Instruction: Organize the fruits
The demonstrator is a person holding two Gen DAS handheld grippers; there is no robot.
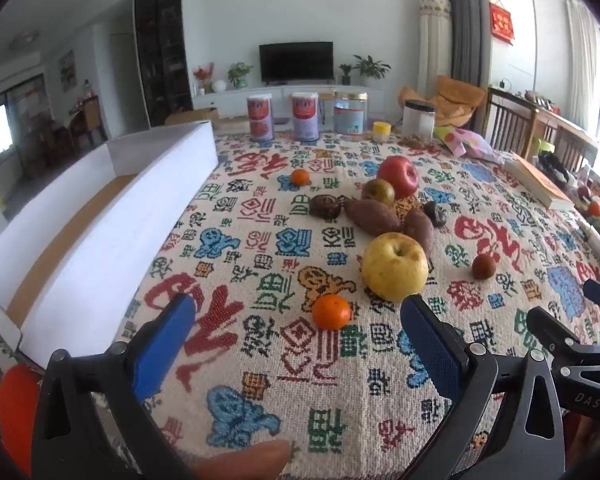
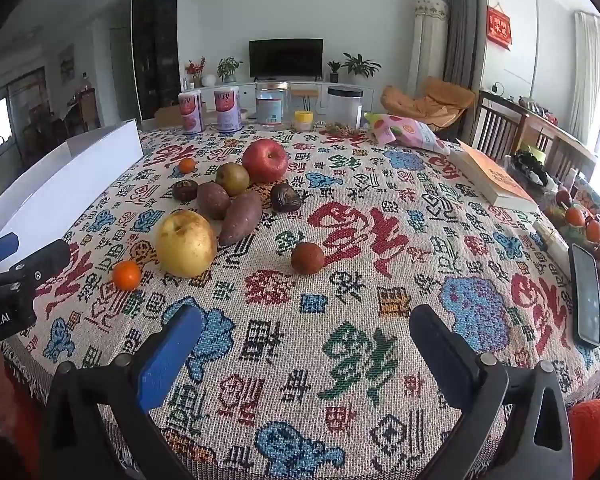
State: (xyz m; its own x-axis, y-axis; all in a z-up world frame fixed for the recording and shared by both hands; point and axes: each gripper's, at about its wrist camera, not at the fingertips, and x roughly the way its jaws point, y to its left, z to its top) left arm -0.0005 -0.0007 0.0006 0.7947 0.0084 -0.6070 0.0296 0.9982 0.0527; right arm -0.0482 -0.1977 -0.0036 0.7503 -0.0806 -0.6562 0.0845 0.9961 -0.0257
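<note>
Fruit lies on the patterned tablecloth: a yellow apple (image 1: 395,267) (image 2: 185,243), a red apple (image 1: 399,176) (image 2: 265,160), a small orange (image 1: 331,311) (image 2: 126,275), a second small orange (image 1: 299,177) (image 2: 187,165), a brown-green pear (image 1: 377,191) (image 2: 232,178), two sweet potatoes (image 1: 374,217) (image 2: 240,218) and a small brown fruit (image 1: 483,266) (image 2: 307,258). A white box (image 1: 100,236) (image 2: 60,188) stands at the left. My left gripper (image 1: 298,320) is open and empty, just short of the near orange. My right gripper (image 2: 306,326) is open and empty, short of the small brown fruit.
Cans and jars (image 1: 306,116) (image 2: 228,109) line the table's far edge with a snack bag (image 2: 410,132). A book (image 1: 538,184) (image 2: 496,182) and a phone (image 2: 586,300) lie at the right. Two dark wrinkled fruits (image 1: 326,205) (image 2: 285,197) lie in the pile.
</note>
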